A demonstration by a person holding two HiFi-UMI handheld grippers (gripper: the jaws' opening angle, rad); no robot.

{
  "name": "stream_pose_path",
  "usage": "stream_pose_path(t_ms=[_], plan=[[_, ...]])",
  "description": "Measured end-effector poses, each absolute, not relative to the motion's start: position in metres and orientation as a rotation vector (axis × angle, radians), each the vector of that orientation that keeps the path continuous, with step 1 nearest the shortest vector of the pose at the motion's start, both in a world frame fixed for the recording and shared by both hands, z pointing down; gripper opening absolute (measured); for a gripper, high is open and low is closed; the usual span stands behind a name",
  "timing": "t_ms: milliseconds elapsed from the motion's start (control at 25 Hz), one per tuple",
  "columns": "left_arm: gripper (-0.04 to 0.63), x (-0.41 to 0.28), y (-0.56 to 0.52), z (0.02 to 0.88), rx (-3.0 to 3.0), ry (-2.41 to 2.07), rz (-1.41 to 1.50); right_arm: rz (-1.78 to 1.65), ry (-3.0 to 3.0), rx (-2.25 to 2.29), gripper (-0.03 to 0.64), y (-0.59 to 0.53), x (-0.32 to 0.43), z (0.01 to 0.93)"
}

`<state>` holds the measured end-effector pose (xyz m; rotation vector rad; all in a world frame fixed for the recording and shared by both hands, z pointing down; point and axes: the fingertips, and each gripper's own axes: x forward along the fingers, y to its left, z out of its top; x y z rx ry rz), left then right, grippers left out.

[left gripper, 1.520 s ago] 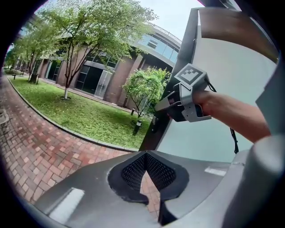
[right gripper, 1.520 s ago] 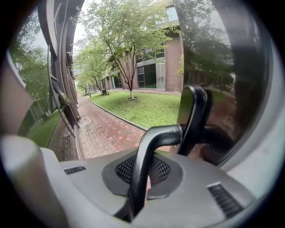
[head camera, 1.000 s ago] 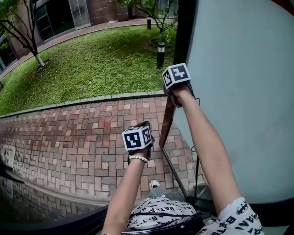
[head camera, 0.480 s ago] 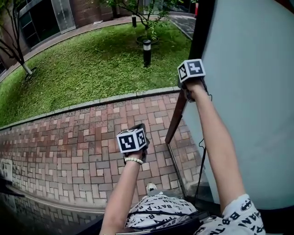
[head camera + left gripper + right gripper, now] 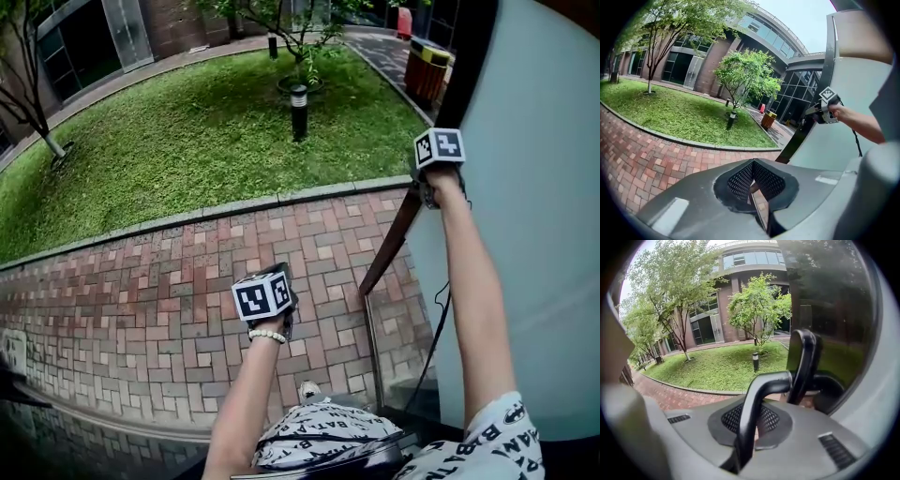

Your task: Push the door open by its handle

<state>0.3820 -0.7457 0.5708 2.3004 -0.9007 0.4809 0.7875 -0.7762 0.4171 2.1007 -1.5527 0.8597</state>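
Jaws of the right gripper (image 5: 757, 423) pinch the black door handle (image 5: 761, 390). Its bent bar rises from between them to the glass door (image 5: 862, 380) just ahead. The left gripper (image 5: 752, 185) hangs well apart from the door, its jaws pressed together with nothing between them. Below lies red brick paving (image 5: 141, 281), edged by a curb and a lawn (image 5: 187, 141). A bollard lamp (image 5: 299, 111) and a small tree (image 5: 745, 75) stand on the grass, with a bin (image 5: 427, 70) beyond. A brick-and-glass building (image 5: 693, 65) closes the courtyard.

Soft overcast daylight, no hard shadows; fisheye edges warped, dark vignette.
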Motion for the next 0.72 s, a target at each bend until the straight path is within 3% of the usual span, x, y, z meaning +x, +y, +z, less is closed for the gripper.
stream_pose_path(t_ms=[320,720], plan=[[-0.012,0.377,-0.753,0.589,2.274,-0.913,0.507,0.881,-1.481,2.175,0.002,-0.752,0.847,0.418],[-0.012,0.376,-0.754,0.595,2.27,-0.897,0.523,0.892,-1.445,2.191,0.002,-0.748,0.854,0.418]])
